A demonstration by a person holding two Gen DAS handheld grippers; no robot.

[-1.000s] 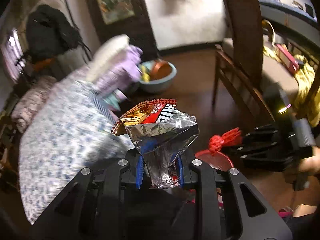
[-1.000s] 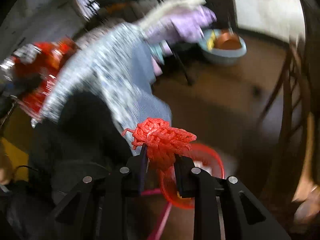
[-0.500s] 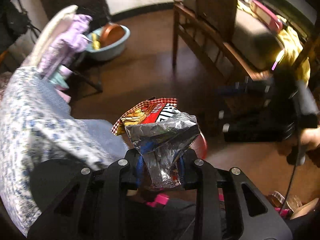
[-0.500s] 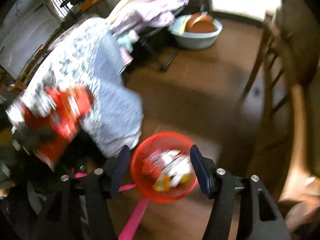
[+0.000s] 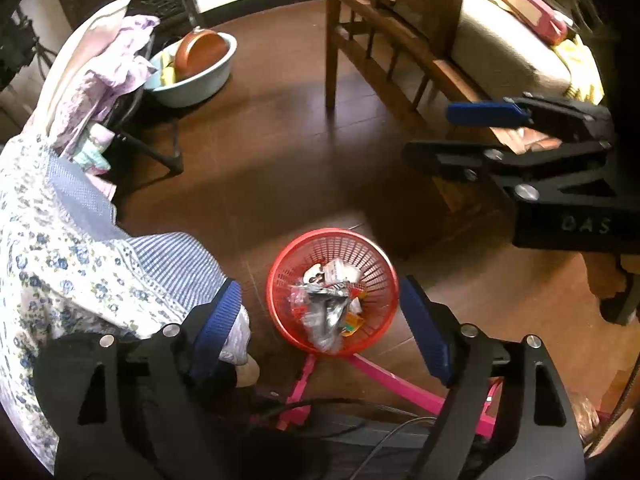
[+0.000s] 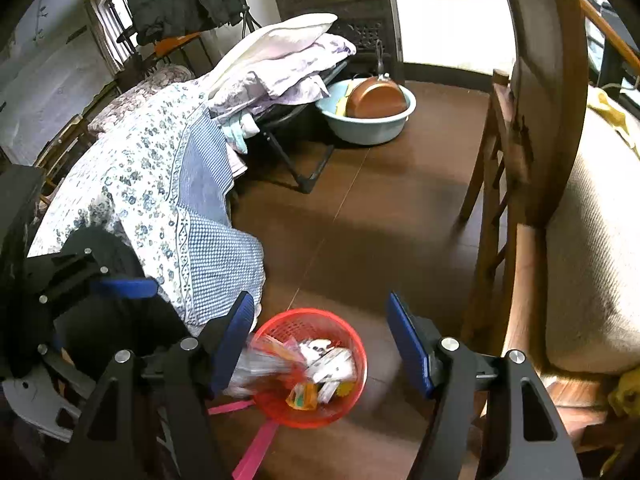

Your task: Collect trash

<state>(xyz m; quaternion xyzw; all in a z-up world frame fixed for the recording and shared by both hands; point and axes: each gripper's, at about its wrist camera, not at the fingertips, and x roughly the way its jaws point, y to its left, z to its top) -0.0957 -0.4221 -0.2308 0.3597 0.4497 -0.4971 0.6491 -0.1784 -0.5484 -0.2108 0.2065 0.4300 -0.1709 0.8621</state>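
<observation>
Both jaws stood spread and empty, left gripper (image 5: 320, 316) having just opened above the red basket (image 5: 280, 280), whose crinkled foil wrapper (image 5: 324, 312) sat directly below and between them, so springy foil could unfold and tip over the rim onto the floor (image 5: 280, 160).

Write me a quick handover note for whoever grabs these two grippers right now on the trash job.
Left gripper: jaws just opened, nothing between them.
Right gripper: jaws just opened, empty too.
Both hover over the red basket on the floor; the foil snack wrapper now lies in it with other wrappers.
Done: both loads dropped.
Left: no loose trash shows in these views, so look around for more.
</observation>
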